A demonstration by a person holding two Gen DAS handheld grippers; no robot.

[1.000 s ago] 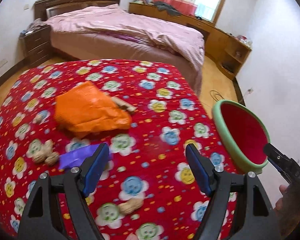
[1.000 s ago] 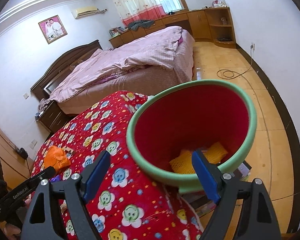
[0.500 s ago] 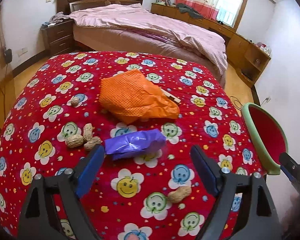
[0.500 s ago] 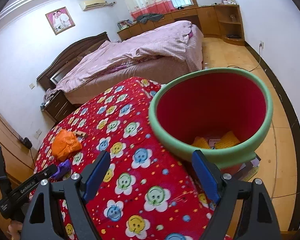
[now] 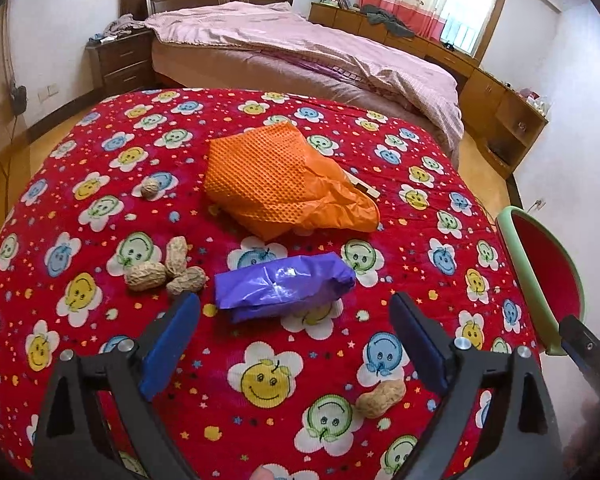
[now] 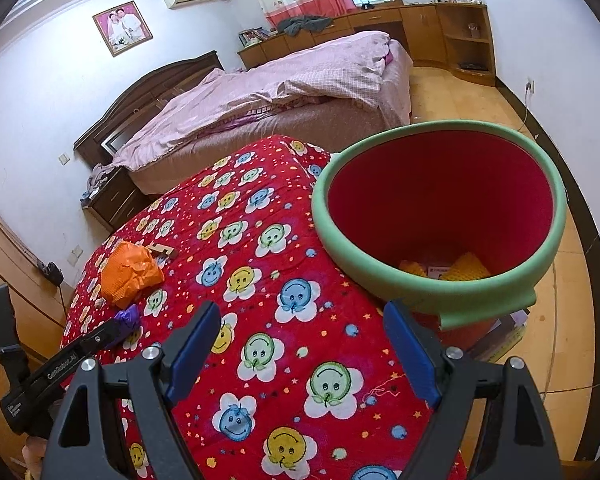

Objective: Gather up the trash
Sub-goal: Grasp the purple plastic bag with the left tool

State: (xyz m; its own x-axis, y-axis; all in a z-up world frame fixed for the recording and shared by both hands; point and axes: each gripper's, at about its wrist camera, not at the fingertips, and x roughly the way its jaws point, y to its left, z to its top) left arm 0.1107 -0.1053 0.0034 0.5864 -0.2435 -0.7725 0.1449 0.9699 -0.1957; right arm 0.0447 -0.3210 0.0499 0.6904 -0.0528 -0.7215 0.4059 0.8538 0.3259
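Purple wrapper (image 5: pixel 284 286) lies crumpled on the red flowered tabletop (image 5: pixel 380 152), just ahead of my left tool (image 5: pixel 294 340) and roughly centred between its blue pads (image 5: pixel 168 344). It looks like thin glossy film: next to no weight, soft, likely to slide or flatten under a pinch. I'd take it across the bunched middle, where the folds give the pads some bulk, rather than at a loose edge. Left tool's jaws have just been opening and now stand spread wide; nothing is between them, the wrapper being just beyond the tips. Beyond the wrapper sits the orange bag (image 5: pixel 284 182), larger, dimpled plastic, puffed up and just as light; a fold at its crumpled right end looks like the best hold. A small wooden piece (image 5: pixel 364 188) pokes out behind it. Peanuts: a cluster of three (image 5: pixel 166 272) just left of the wrapper, one alone (image 5: pixel 150 188) farther back, one (image 5: pixel 380 400) near my right pad. Those are hard, small and rounded, and apt to roll. Right tool (image 6: pixel 300 348) is also spread and empty, hanging over the tabletop's near corner. The bin (image 6: pixel 440 220), red inside with a green foam rim, stands off the tabletop's right edge, yellow scraps (image 6: pixel 466 268) already in its bottom. Bed (image 5: pixel 300 52) behind, well apart.
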